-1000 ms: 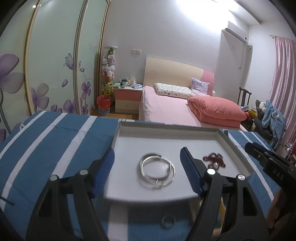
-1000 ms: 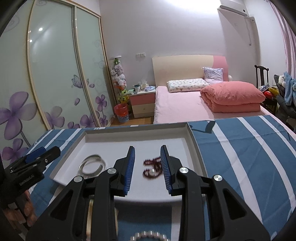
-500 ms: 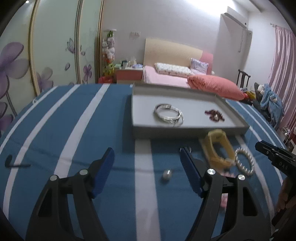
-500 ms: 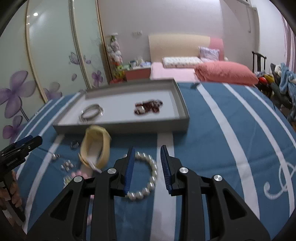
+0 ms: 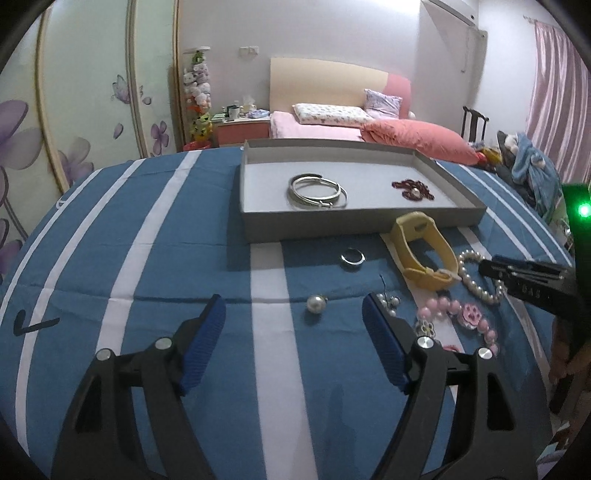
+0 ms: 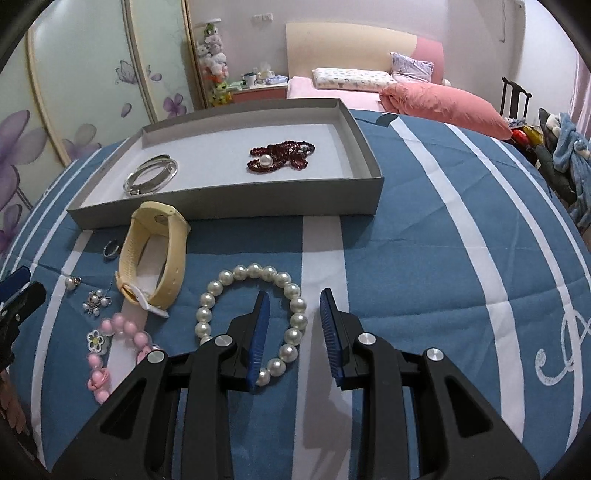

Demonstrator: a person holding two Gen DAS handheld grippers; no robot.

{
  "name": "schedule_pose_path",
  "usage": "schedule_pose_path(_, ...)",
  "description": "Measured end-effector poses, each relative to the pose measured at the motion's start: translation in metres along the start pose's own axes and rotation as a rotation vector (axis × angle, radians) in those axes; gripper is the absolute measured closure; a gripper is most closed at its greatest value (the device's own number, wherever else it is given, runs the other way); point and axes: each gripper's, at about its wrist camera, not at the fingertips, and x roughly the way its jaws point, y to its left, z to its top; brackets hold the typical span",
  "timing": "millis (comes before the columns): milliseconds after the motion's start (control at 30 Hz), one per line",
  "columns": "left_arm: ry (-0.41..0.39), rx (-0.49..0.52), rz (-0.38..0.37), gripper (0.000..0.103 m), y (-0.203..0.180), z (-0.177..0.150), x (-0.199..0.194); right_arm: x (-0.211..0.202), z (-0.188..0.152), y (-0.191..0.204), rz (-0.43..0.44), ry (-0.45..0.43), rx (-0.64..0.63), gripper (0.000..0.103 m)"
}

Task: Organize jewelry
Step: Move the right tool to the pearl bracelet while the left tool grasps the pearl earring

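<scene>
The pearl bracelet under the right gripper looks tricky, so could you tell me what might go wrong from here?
1. The right gripper straddles only one side of the pearl bracelet; round beads could slip from the pads.
2. The yellow watch and pink bracelet lie close, so dragging might snag them.
3. Lifting into the tray, it could catch the near wall.

1 tray [image 6: 258,201], 2 bangles [image 6: 150,179] (overlapping), 1 ring [image 5: 352,256]

Dim indoor light, cool purplish cast. Brightest patch on wall [image 5: 332,29] at top, overexposed, light from ceiling above. Soft shadows: tray [image 5: 354,225] darkens cloth at its left, tool shadows fall toward camera. Green lamp [image 5: 583,210] flares at right edge. Strong fisheye bending, black vignette in corners. Foreground sharp, far room slightly soft.
</scene>
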Motion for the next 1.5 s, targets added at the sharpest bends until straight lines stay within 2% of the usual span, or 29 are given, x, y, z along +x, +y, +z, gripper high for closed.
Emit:
schedule_pose_path(100,0.016,0.017,-0.003,0.029,-0.004,0.000,0.003,-0.002,-0.001,0.004,-0.004,0.000,-0.040,0.093)
schedule_pose_path(233,0.029,0.031,-0.002,0.029,-0.009,-0.001,0.006,-0.004,-0.002,0.004,-0.015,-0.001,-0.048,0.093)
schedule_pose_path(467,0.078,0.049,0.019,0.030,-0.014,0.002,0.019,-0.004,-0.001,-0.024,-0.026,-0.006,0.077,0.093)
schedule_pose_path(600,0.103,0.052,0.016,0.042,-0.016,0.006,0.027,-0.004,0.001,-0.023,-0.019,-0.005,0.066,0.093)
schedule_pose_path(800,0.140,0.048,0.021,0.053,-0.017,0.011,0.040,-0.004,0.001,-0.025,-0.003,-0.005,0.073,0.093)
schedule_pose_path(1067,0.151,0.035,0.023,0.056,-0.014,0.014,0.045,-0.003,0.002,-0.025,0.007,-0.004,0.073,0.093)
schedule_pose_path(1133,0.149,0.036,0.022,0.061,-0.014,0.014,0.045,-0.003,0.002,-0.025,0.008,-0.004,0.075,0.093)
schedule_pose_path(1267,0.144,0.034,0.016,0.088,-0.014,0.015,0.045,-0.003,0.002,-0.024,0.007,-0.004,0.074,0.093)
schedule_pose_path(1500,0.131,-0.003,-0.010,0.089,-0.007,0.015,0.043,-0.013,0.002,-0.025,0.031,-0.057,0.074,0.093)
